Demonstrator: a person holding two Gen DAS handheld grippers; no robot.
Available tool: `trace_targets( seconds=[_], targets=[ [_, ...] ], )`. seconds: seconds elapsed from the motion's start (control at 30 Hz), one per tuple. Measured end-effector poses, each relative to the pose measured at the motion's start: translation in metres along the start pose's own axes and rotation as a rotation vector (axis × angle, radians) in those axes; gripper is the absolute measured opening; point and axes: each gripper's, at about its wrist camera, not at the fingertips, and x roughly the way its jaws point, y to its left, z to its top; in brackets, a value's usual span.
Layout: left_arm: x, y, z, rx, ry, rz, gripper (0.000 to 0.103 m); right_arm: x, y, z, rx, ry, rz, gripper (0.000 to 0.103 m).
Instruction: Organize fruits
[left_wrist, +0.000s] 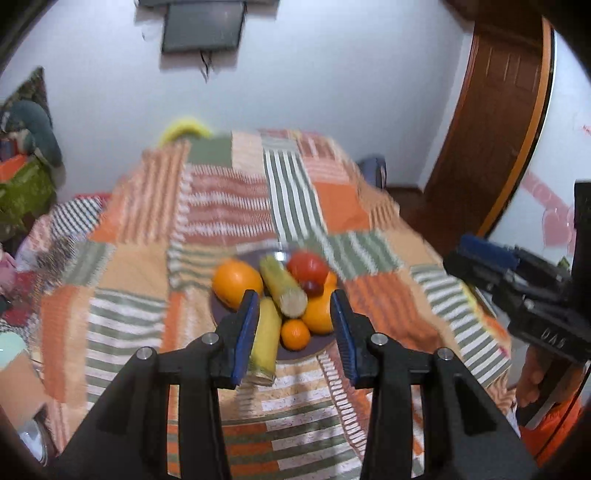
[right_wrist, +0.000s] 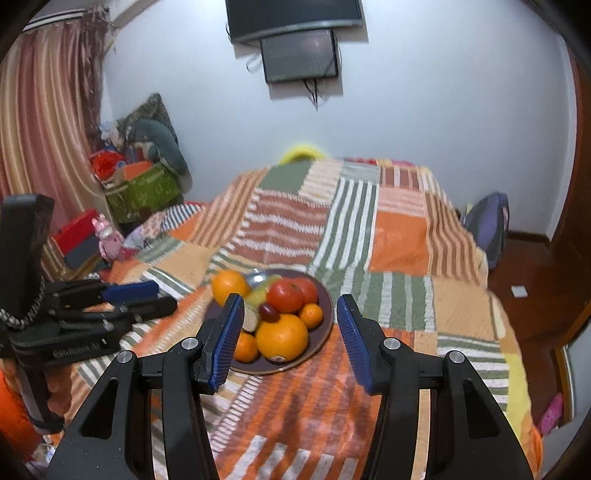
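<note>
A dark purple plate (left_wrist: 314, 345) (right_wrist: 325, 314) sits on a patchwork bedspread, piled with fruit. On it are two large oranges (left_wrist: 236, 282) (right_wrist: 282, 336), small mandarins (left_wrist: 294, 334) (right_wrist: 311, 314), red tomatoes (left_wrist: 307, 265) (right_wrist: 286, 295), a dark plum (left_wrist: 312, 287) (right_wrist: 269, 312) and two yellow-green corn cobs (left_wrist: 282, 286). My left gripper (left_wrist: 293, 295) is open and empty, its fingers framing the plate from the near side. My right gripper (right_wrist: 290, 301) is open and empty, also framing the plate. Each gripper shows in the other's view (left_wrist: 498, 266) (right_wrist: 140, 295).
The striped orange, green and white bedspread (left_wrist: 229, 206) (right_wrist: 369, 236) covers the bed. A yellow object (left_wrist: 184, 127) lies at the far edge. Bags and cushions (right_wrist: 144, 177) are piled at the left, a purple bag (right_wrist: 487, 221) and a wooden door (left_wrist: 491, 129) at the right.
</note>
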Motion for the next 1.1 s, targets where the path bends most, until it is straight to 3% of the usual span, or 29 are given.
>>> trace_targets(
  seconds=[0.27,0.33,0.43,0.53,0.63,0.77,0.87,0.93,1.1],
  targets=[
    [-0.109,-0.020,0.014,0.012,-0.245,0.031,0.040,-0.084,0.031,0.019,-0.039,-0.195,-0.004,0.049],
    [-0.127,-0.024,0.014,0.018,-0.287,0.034,0.040,-0.101,0.038,0.022,-0.044,-0.245,-0.005,0.057],
    [-0.153,-0.032,0.012,0.027,-0.342,0.040,0.040,-0.127,0.046,0.022,-0.044,-0.318,-0.007,0.061],
    [-0.175,-0.039,0.008,0.039,-0.394,0.057,0.055,-0.144,0.052,0.022,-0.031,-0.367,0.000,0.063],
    [-0.188,-0.044,0.004,0.057,-0.437,0.075,0.060,-0.151,0.054,0.020,-0.017,-0.396,0.001,0.072],
    [-0.202,-0.047,-0.003,0.055,-0.470,0.085,0.082,-0.153,0.059,0.017,-0.009,-0.410,-0.006,0.077],
    [-0.207,-0.049,-0.005,0.063,-0.489,0.100,0.091,-0.155,0.061,0.013,0.001,-0.434,-0.032,0.096],
    [-0.211,-0.050,-0.008,0.060,-0.496,0.099,0.095,-0.160,0.062,0.009,0.008,-0.450,-0.040,0.103],
    [-0.214,-0.048,-0.011,0.055,-0.499,0.094,0.098,-0.160,0.065,0.010,0.004,-0.446,-0.048,0.103]
  ],
)
